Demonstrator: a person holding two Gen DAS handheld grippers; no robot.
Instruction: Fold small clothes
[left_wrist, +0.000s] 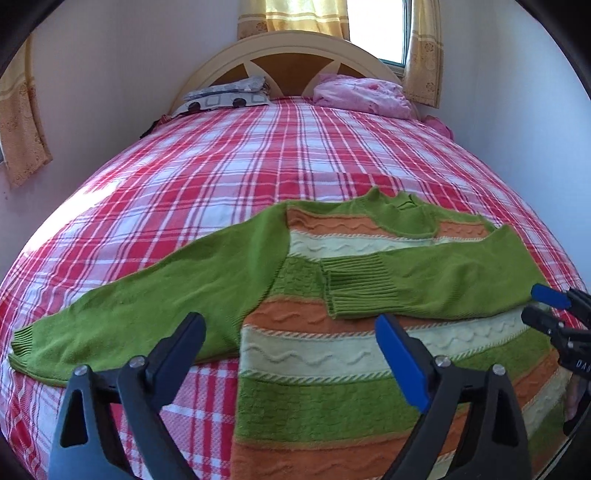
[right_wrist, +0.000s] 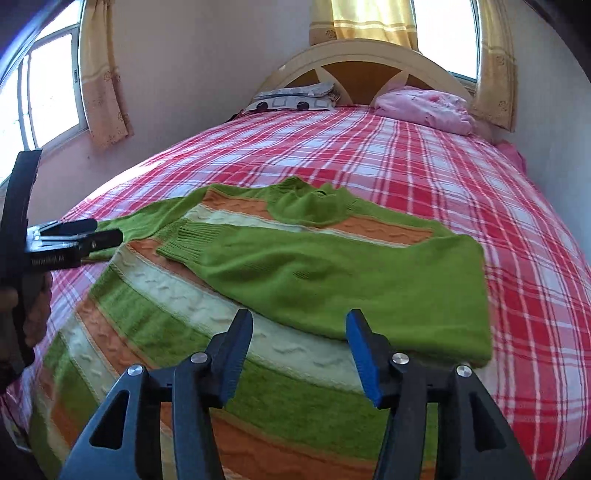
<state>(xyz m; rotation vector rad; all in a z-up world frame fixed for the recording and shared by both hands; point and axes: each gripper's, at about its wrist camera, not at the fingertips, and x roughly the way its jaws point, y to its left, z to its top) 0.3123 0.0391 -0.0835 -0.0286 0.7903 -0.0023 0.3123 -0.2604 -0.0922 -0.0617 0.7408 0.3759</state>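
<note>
Both claws are seen open and empty above the sweater (left_wrist: 332, 354). Only from the left claw (left_wrist: 291, 343) is the spread sleeve (left_wrist: 147, 299) fully seen ahead; the folded sleeve (right_wrist: 332, 273) lies beyond the right claw (right_wrist: 299, 350).

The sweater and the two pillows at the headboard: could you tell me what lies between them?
Only bare plaid bedsheet separates the sweater from the pillows; both wrist views show it.

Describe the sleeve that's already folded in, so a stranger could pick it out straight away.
Start at the red plaid bed, then the striped sweater lying near its foot. The folded sleeve lies across the sweater's chest, ribbed cuff toward the middle. The other sleeve, equally plain green, stretches out flat onto the bedspread.
</note>
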